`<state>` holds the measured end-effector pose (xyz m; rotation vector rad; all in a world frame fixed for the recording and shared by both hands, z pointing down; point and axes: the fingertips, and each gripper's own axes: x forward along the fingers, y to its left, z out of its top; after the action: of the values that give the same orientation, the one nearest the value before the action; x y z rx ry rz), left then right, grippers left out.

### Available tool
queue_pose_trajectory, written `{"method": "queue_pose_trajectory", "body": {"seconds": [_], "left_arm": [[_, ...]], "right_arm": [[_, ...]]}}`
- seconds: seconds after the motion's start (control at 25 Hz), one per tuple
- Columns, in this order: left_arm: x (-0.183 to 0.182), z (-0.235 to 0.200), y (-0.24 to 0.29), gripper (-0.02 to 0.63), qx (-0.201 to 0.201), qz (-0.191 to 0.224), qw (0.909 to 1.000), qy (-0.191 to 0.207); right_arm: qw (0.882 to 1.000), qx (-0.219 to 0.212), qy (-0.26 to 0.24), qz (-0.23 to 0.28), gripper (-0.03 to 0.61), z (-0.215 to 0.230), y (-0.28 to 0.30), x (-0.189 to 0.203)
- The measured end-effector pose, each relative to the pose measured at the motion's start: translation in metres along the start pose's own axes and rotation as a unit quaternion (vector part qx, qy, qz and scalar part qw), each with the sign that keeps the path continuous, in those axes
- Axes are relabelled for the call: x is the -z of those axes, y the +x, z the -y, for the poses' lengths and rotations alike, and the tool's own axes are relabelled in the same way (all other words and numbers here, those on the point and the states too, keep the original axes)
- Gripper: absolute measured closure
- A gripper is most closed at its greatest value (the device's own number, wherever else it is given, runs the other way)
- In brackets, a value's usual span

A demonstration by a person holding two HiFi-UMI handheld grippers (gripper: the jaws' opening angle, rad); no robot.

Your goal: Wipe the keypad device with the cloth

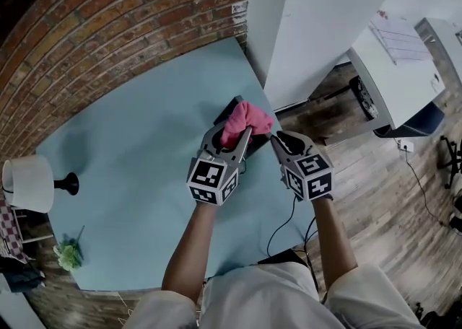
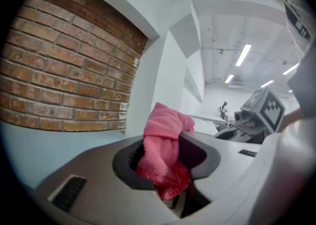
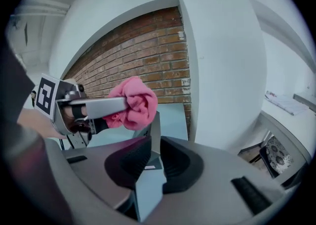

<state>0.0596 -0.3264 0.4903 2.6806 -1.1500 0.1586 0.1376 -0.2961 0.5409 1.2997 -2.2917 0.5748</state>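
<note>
The right gripper [image 3: 152, 162] has its jaws drawn in narrow on a thin flat slab seen edge-on, the keypad device [image 3: 150, 179], which stands upright between the pads and is lifted off the table; a dark cable [image 1: 286, 222] trails down beside this gripper; the left gripper [image 1: 229, 143], just beside it, has its jaws pinched tight on the pink cloth [image 1: 247, 118] — the bunched cloth bulges past the tips and sits against the top of the device; beneath lies the light blue table [image 1: 130, 161] — beyond it, the brick wall [image 1: 108, 24].
</note>
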Motion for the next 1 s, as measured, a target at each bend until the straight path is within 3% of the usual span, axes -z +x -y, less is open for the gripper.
{"method": "queue_pose_trajectory", "body": {"seconds": [0.2, 0.52, 0.68, 1.0], "left_arm": [[0.036, -0.001, 0.021, 0.463, -0.019, -0.050, 0.9985, -0.011], [0.057, -0.003, 0.017, 0.459, -0.021, -0.073, 0.9969, 0.018], [0.076, -0.006, 0.011, 0.459, -0.025, -0.100, 0.9945, 0.017], [0.123, -0.017, -0.007, 0.465, -0.041, -0.142, 0.9890, -0.015]], "right_arm": [[1.000, 0.002, -0.005, -0.011, 0.495, -0.003, -0.005, 0.013], [1.000, -0.006, -0.001, -0.024, 0.495, -0.002, 0.000, 0.028], [0.999, -0.018, -0.030, -0.028, 0.495, -0.003, 0.011, 0.024], [0.997, -0.039, -0.057, -0.040, 0.498, -0.005, 0.015, 0.022]]}}
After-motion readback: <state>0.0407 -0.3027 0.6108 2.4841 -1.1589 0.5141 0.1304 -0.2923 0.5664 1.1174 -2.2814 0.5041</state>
